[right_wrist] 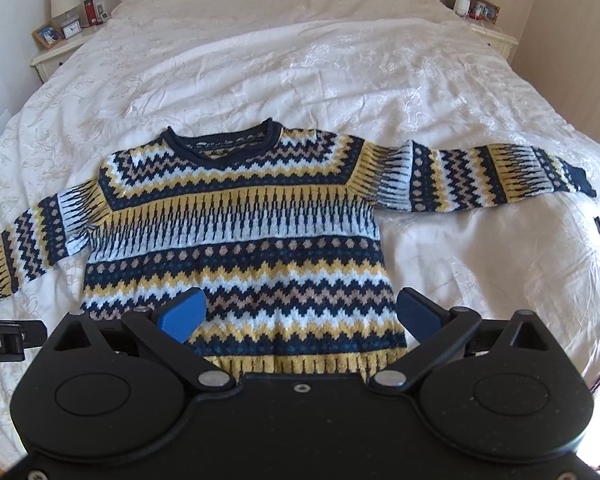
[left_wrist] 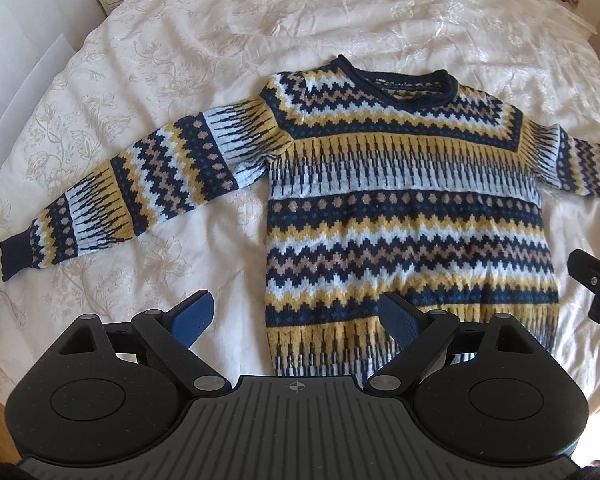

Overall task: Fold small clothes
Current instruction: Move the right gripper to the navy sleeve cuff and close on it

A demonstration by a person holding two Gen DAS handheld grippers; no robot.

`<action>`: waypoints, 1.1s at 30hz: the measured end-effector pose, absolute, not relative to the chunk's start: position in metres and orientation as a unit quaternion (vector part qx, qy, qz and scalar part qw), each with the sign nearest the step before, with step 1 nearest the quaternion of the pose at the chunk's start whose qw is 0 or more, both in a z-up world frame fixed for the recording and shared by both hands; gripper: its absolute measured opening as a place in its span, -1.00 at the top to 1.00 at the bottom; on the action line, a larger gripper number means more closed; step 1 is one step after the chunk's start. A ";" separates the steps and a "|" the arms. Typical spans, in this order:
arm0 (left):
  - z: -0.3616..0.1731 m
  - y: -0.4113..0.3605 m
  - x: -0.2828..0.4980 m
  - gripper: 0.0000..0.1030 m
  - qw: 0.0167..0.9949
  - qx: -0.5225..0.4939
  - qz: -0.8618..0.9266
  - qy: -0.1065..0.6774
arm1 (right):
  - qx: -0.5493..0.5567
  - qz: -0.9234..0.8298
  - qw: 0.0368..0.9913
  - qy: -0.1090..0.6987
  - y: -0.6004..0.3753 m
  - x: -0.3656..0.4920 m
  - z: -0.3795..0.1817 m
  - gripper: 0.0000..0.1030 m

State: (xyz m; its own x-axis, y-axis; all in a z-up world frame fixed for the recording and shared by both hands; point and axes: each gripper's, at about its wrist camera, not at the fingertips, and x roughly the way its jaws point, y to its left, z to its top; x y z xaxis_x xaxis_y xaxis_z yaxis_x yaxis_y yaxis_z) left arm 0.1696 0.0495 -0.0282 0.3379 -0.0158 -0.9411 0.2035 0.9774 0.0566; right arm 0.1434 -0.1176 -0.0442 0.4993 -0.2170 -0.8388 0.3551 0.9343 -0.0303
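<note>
Left wrist view above the sweater point(left_wrist: 404, 208) hem's left corner, facing 12 o'clock up the bed point(left_wrist: 380, 12), right wrist view above the hem's right corner, same heading, both near, sharing sweater, bedspread and left nightstand point(right_wrist: 60, 54)

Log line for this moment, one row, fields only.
stage: pre-fold | sweater: flat on bed, sleeves spread | left gripper: open, empty, near hem | right gripper: open, empty, near hem
</note>
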 end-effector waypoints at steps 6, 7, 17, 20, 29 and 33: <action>-0.021 0.040 0.180 -0.75 0.830 0.062 -0.056 0.551 | 0.051 -0.181 0.873 0.449 -0.161 0.151 -0.047 -0.96; -0.021 0.037 0.182 -0.75 0.831 0.058 -0.053 0.550 | 0.049 -0.180 0.874 0.448 -0.169 0.152 -0.049 -0.96; -0.036 -0.016 0.188 -0.73 0.820 0.042 -0.002 0.571 | 0.081 -0.176 0.847 0.494 -0.300 0.176 -0.075 -0.80; -0.042 -0.035 0.190 -0.58 0.815 0.025 0.004 0.579 | 0.088 -0.187 0.841 0.501 -0.350 0.180 -0.082 -0.79; -0.047 -0.092 0.191 -0.58 0.810 0.013 0.020 0.586 | 0.112 -0.246 0.821 0.503 -0.498 0.190 -0.085 -0.65; -0.050 -0.109 0.193 -0.58 0.806 0.013 0.027 0.591 | 0.119 -0.279 0.806 0.508 -0.559 0.192 -0.090 -0.58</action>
State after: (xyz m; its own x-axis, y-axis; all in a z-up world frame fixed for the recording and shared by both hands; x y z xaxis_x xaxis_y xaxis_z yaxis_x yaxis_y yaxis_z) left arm 0.1928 -0.1090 -0.0503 0.2990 0.0586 -0.9524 -0.0282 0.9982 0.0526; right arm 0.1920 -0.5585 -0.0897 0.3274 -0.3297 -0.8855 0.5709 0.8158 -0.0926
